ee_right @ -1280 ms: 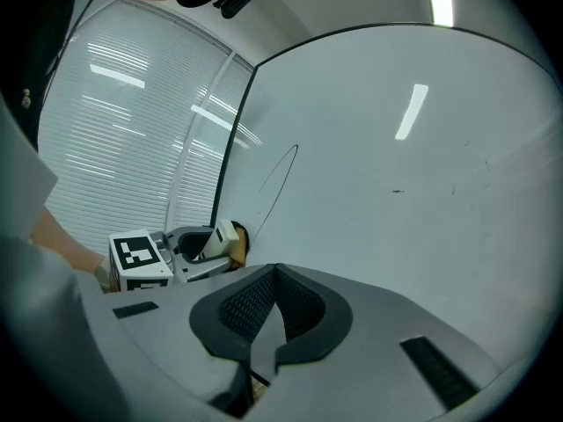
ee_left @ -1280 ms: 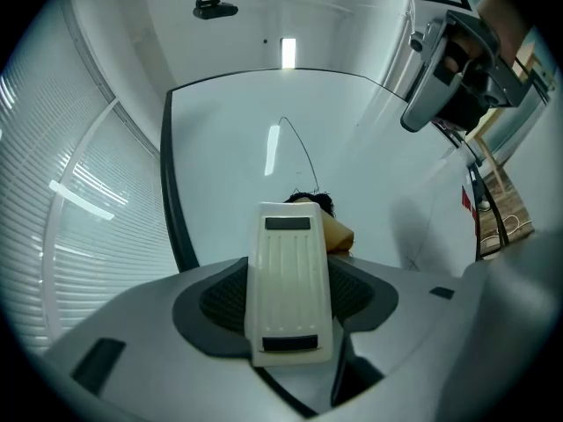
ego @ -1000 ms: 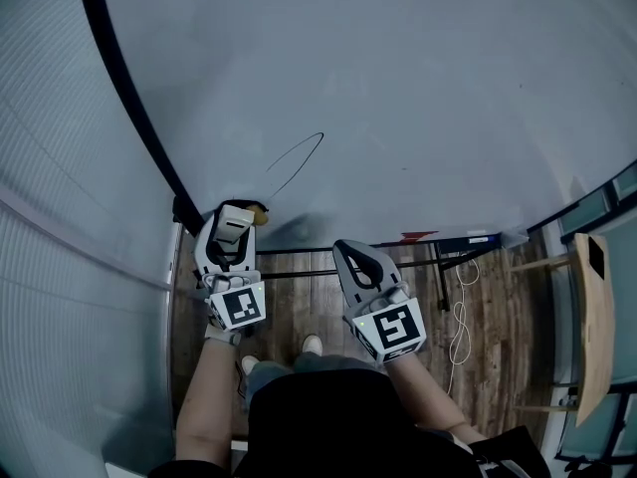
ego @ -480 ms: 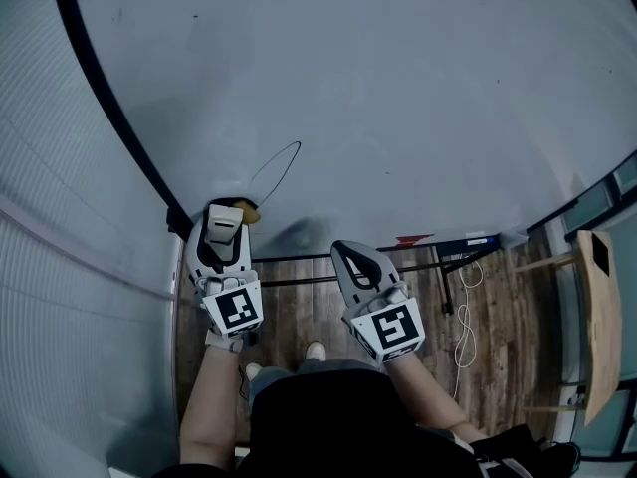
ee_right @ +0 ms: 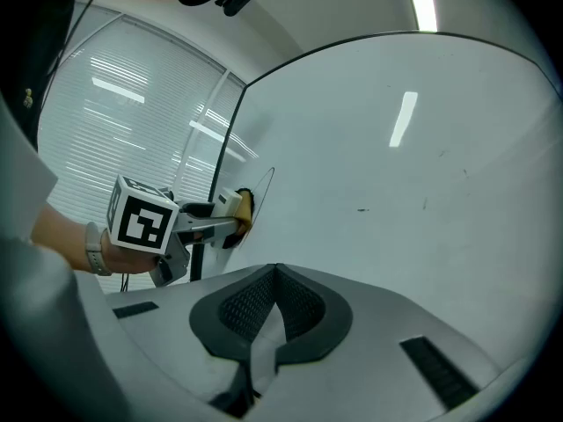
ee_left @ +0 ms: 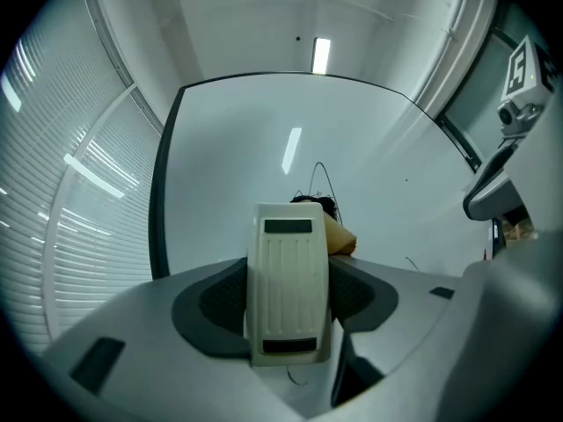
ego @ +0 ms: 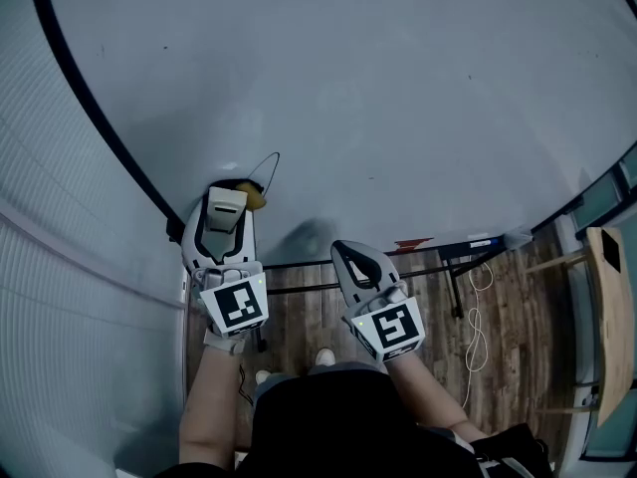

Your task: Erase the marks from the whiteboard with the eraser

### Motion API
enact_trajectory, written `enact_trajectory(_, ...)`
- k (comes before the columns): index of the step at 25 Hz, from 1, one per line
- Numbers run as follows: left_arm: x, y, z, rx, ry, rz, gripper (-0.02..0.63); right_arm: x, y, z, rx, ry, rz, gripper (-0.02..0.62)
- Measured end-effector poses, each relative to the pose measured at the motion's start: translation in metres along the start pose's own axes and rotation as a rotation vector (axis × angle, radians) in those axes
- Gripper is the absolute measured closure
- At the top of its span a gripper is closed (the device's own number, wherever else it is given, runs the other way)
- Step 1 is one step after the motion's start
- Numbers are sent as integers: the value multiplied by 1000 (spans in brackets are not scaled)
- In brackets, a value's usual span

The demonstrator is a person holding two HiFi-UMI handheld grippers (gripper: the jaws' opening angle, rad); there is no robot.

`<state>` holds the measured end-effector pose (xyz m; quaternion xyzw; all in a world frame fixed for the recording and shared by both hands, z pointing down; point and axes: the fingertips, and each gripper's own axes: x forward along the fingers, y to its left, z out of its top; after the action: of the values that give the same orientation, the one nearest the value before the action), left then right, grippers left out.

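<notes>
The whiteboard fills most of the head view, with a black frame along its left side. My left gripper is shut on the eraser, a white ribbed block with a tan felt pad. The felt is pressed on the board near its lower left corner. A thin black curved mark rises from the eraser; it also shows in the left gripper view as the mark. My right gripper is shut and holds nothing, below the board's lower edge. From the right gripper view the eraser meets the board.
White blinds cover the wall to the left of the board. Below the board are black stand bars, a wooden floor with a white cable, and a wooden chair at the right edge.
My left gripper has slid the eraser up along the curved mark, and the arc still showing is shorter than before. The right gripper has stayed shut in the same place.
</notes>
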<state>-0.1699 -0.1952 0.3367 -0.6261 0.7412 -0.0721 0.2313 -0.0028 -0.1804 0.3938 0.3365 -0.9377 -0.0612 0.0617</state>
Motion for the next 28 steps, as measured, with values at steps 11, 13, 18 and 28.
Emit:
enact_trajectory(11,21,-14,76,145,-114,-33,342,-16,-25,14,1,-59,-30,569)
enact_trajectory(13,26,-18,93,172,-138,-42,342,-20,-30,14,6,-62,-39,569)
enact_trajectory(18,36,-29,120,211,-165,-54,342,-27,-33,18,16,-74,-45,569)
enact_trajectory(28,29,-41,93,197,-175,-41,344,-33,-29,-6,50,-15,-46,569)
